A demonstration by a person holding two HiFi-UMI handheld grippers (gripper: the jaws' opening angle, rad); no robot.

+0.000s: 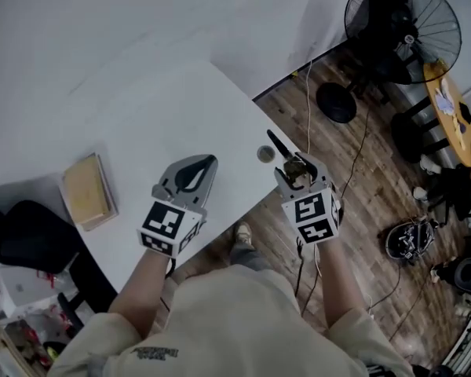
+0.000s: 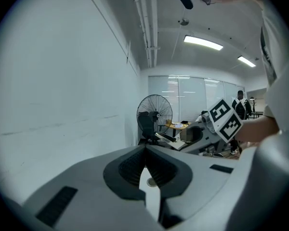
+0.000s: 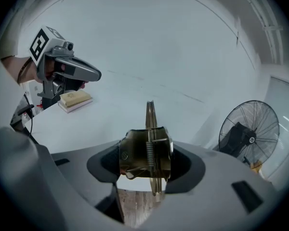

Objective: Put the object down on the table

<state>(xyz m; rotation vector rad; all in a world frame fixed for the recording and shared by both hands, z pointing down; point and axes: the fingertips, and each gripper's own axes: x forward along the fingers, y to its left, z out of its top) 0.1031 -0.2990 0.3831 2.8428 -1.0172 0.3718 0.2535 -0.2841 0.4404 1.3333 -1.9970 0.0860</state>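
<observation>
My right gripper (image 1: 293,166) is shut on a brass-coloured metal object (image 1: 300,171), from which a dark thin strip (image 1: 278,144) points away over the table's edge. In the right gripper view the brass object (image 3: 137,159) shows a coil spring and a thin upright plate, and it sits clamped between the jaws of the right gripper (image 3: 147,161). Over the white table (image 1: 165,116) my left gripper (image 1: 208,165) is shut with nothing in it, its tips meeting. The left gripper (image 2: 145,150) faces the right gripper (image 2: 202,134).
A small round disc (image 1: 265,154) lies on the table near its right edge, just ahead of the right gripper. A tan book (image 1: 86,191) lies at the table's left. A standing fan (image 1: 404,23), cables and clutter are on the wooden floor (image 1: 361,179) to the right.
</observation>
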